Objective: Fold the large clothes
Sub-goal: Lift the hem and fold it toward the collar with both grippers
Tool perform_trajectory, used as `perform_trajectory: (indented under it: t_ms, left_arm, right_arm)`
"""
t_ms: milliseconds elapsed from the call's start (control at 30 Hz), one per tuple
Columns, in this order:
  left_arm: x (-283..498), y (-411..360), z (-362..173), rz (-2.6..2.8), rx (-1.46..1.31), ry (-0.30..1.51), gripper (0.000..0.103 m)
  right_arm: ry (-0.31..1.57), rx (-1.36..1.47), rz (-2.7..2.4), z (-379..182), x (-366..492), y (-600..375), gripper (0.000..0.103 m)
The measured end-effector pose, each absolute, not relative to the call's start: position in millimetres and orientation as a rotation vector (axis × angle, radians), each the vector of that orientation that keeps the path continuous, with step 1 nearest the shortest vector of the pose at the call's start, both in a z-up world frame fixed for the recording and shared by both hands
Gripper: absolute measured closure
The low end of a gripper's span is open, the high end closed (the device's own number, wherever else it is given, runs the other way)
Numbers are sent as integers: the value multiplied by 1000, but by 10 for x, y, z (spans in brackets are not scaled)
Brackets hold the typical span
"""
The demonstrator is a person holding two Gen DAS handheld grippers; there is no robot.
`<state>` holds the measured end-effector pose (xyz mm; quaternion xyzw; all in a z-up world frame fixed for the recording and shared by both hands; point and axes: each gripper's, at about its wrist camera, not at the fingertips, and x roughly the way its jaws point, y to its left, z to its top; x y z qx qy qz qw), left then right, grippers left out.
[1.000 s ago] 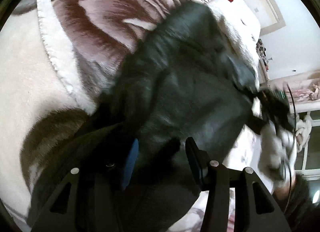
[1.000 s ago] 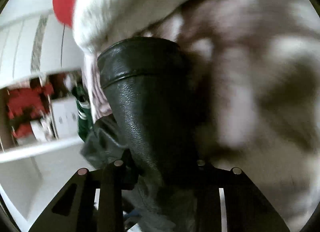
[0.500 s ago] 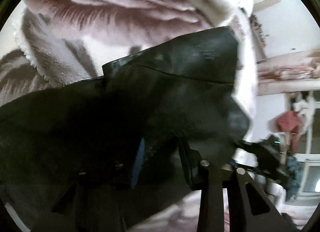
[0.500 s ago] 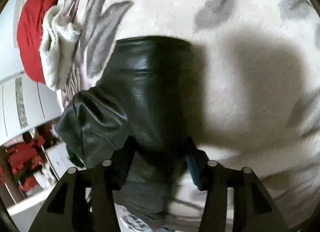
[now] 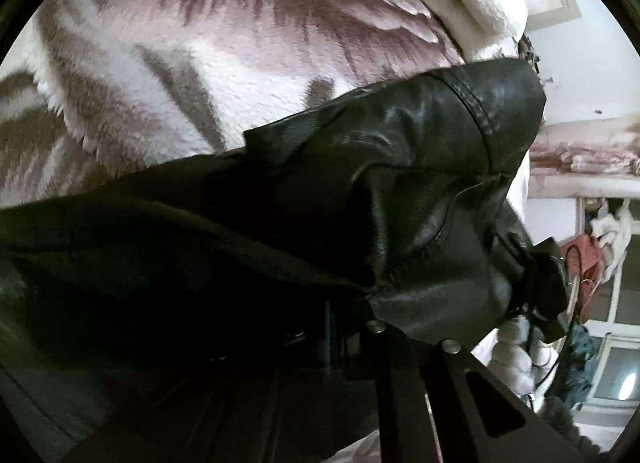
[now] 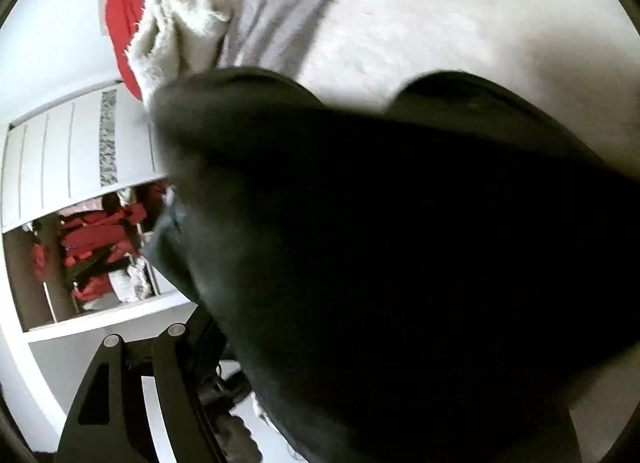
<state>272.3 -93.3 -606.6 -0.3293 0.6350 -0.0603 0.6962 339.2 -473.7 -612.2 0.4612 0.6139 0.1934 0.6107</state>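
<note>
Left wrist view: a black leather jacket fills the lower and middle frame, bunched and draped over the left gripper, whose fingers are mostly buried under the dark folds. A stitched hem or cuff runs across the upper right of the garment. Whether these jaws are clamped on the leather or merely covered by it cannot be told. Behind it, in the upper left, lies a plush floral blanket on the bed.

In the right wrist view the jacket is a blurred dark mass covering the centre and right of the frame and hiding the right gripper; only its left finger mount shows at the lower left, so the state of those jaws also cannot be told. A red garment and a white fleecy cloth sit in the upper left.

By my judgement the fold is at an early or middle stage: the jacket is crumpled and partly lifted, with no flat, squared layers visible. Laying it out and closing the folds remain.

An open wardrobe at the left edge holds red clothing.
</note>
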Motion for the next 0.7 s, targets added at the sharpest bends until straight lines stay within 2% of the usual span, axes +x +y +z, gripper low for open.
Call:
perform_trajectory:
  t_ms: [33,67,200,400,533,567,600,633,700]
  left_arm:
    - [2738,-949,-6070,-128,-730,1419,97]
    - [2739,-970,-6067,-123,-727,1422,97]
    - [2827,-1033,-6129,-110,-729,1425,97]
    - [2853,-1064,-6117,-105,-741,1415,97]
    - [2724,-970,-5888,-47,-728,1380,97]
    - [2662,-920,-5777,-14,-699,1355,80]
    - [2567,-847,-5660,22,-664,1326,31]
    - [2493,-785,-5583,48,-646,1307,3]
    - [2278,-581,-5394,104,-637,1242,0]
  right_arm:
    - [1401,1057,430,-6109,3406,-4720,54]
    - [1400,1043,408,-6093,3397,-4709,67]
    - [1318,1006,466,-5751,3329,-4646,72]
    - [1311,873,515,-5387,3361,-4460,73]
    - [1289,729,581,-4941,3240,-4102,73]
    - [1279,683,589,-4831,3210,-4009,73]
    - [1270,634,595,-4735,3179,-3916,74]
    - [1261,591,601,-4653,3150,-3829,74]
    - [1241,483,623,-4458,3012,-3628,74]
